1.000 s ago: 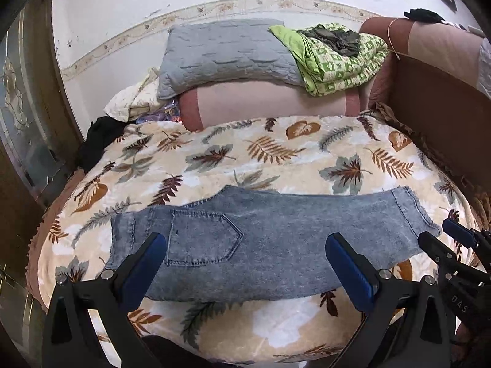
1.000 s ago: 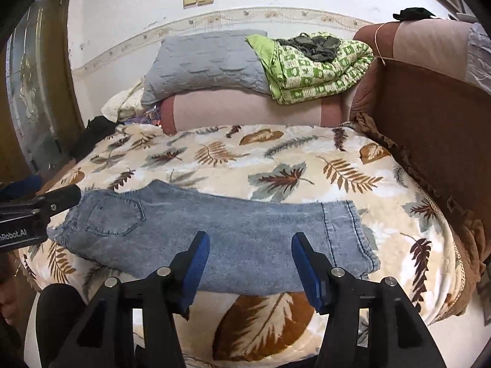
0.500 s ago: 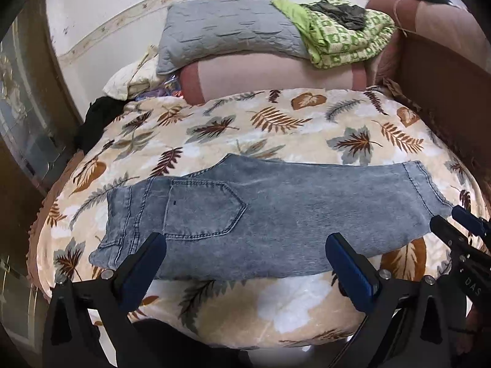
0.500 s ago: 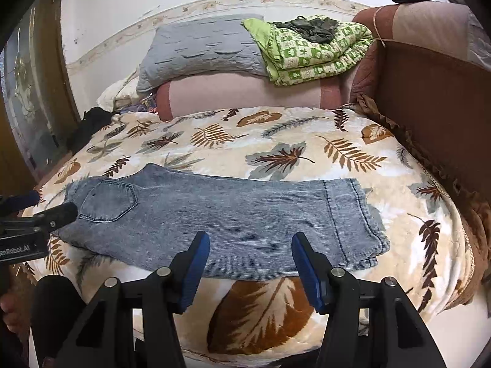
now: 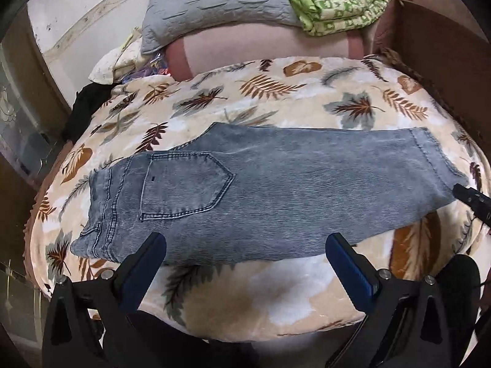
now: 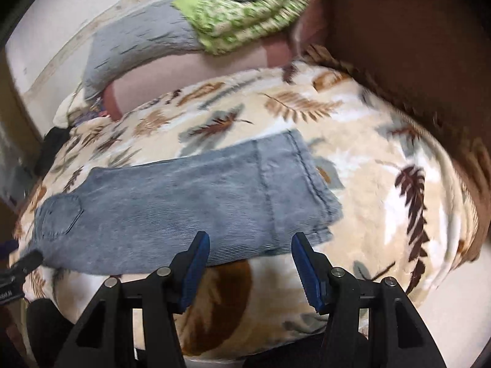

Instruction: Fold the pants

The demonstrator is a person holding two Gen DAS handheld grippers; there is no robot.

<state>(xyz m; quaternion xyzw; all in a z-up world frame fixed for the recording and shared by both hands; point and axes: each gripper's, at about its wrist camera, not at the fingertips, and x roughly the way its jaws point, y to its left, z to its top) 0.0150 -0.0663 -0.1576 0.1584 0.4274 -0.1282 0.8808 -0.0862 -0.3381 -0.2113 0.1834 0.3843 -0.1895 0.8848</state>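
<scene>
Grey-blue jeans [image 5: 270, 196] lie flat across the bed, folded lengthwise, waist and back pocket [image 5: 184, 184] at the left, leg hems at the right. My left gripper [image 5: 245, 254] stands open just in front of the jeans' near edge, nothing between its blue pads. In the blurred right wrist view the jeans [image 6: 190, 202] run from the pocket at the left to the hems [image 6: 310, 184]. My right gripper [image 6: 250, 253] is open at the near edge beside the hem end, holding nothing. Its tip [image 5: 469, 199] shows by the hems in the left view.
The bed carries a cream leaf-print blanket [image 5: 276, 92]. At the head lie a grey pillow [image 5: 214, 9], a pink bolster [image 5: 264, 49] and a green patterned quilt [image 5: 337, 0]. A brown sofa back [image 5: 445, 61] lines the right side. Dark clothing [image 5: 86, 104] hangs at the left edge.
Both grippers have come down and closer to the jeans' near edge. The right one has swung right toward the hems and rolled, tilting its view. Neither has taken hold.
</scene>
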